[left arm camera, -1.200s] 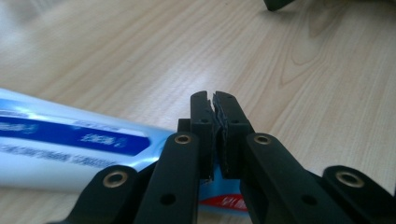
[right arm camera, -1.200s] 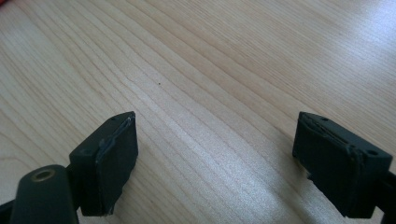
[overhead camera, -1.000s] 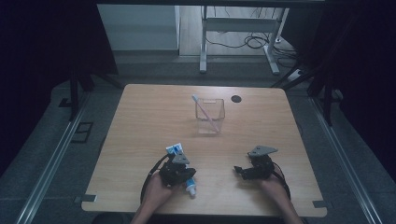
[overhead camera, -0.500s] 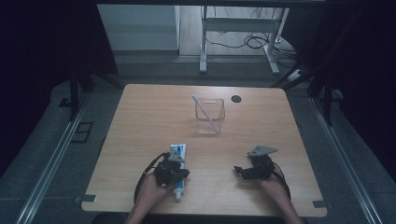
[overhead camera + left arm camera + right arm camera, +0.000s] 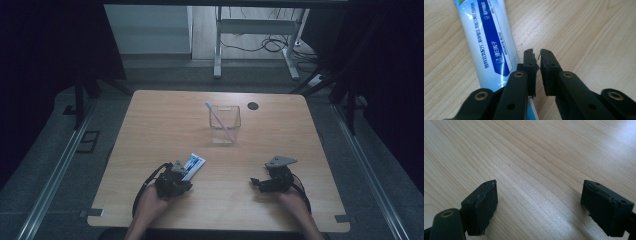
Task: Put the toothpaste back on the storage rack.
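**Left gripper just beside the toothpaste tube**

The left gripper (image 5: 537, 72) hangs over the toothpaste tube (image 5: 491, 42), which lies flat on the worktop (image 5: 165, 125) near the front edge. Its jaws have just been opening a crack, with nothing between them; the tube lies just beside them. The right gripper (image 5: 546, 207) rests with jaws wide apart over bare wood.

High view overhead, claw views close on table (image 5: 165, 115)
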